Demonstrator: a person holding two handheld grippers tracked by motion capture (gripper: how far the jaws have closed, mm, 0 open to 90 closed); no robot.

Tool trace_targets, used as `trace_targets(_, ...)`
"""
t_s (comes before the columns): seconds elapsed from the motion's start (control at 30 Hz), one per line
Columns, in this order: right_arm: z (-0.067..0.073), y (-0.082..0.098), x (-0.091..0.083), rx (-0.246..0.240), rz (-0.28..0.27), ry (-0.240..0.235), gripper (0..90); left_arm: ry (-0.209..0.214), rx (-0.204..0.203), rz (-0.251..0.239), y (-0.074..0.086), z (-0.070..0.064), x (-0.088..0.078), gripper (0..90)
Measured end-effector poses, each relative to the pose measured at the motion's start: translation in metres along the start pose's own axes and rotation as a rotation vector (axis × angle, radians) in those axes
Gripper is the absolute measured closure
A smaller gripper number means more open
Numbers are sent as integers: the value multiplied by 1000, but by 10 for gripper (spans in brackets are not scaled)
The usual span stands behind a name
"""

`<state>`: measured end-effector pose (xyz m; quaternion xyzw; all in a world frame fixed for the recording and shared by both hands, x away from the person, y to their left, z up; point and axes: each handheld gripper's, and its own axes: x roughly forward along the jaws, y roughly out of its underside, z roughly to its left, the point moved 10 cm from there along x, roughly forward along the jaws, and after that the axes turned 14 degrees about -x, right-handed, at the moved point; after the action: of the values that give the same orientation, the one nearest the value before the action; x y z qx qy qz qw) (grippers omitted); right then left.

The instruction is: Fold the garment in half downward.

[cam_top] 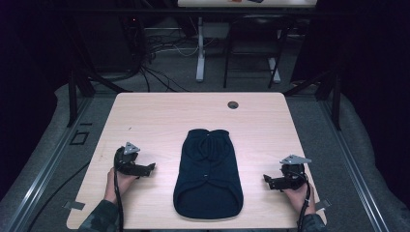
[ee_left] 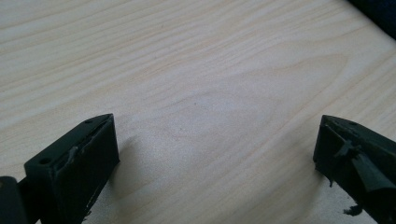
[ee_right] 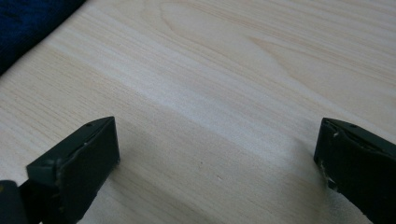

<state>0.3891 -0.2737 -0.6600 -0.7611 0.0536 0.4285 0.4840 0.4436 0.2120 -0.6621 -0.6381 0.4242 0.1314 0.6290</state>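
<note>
A dark navy sleeveless garment lies flat in the middle of the light wooden table, its hem toward the near edge. My left gripper rests on the table to the garment's left, held by a hand, jaws wide open over bare wood. To the garment's right my right gripper also sits on the table in a hand, open with nothing between its jaws. A corner of the garment shows at the top left of the right gripper view, and another dark corner at the top right of the left gripper view.
A round cable hole is near the table's far edge. Beyond the table stand a desk's legs and loose cables on the floor. Black frame posts flank the table.
</note>
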Motion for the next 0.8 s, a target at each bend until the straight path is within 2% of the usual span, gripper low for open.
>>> trace_targets(0.6, 0, -1, 1, -3, 1, -2, 0, -3, -4, -3, 0, 0, 0, 1)
trace_targets(0.8, 0, -2, 2, 6, 18, 0, 0, -12, -11, 1, 0, 1, 0, 0)
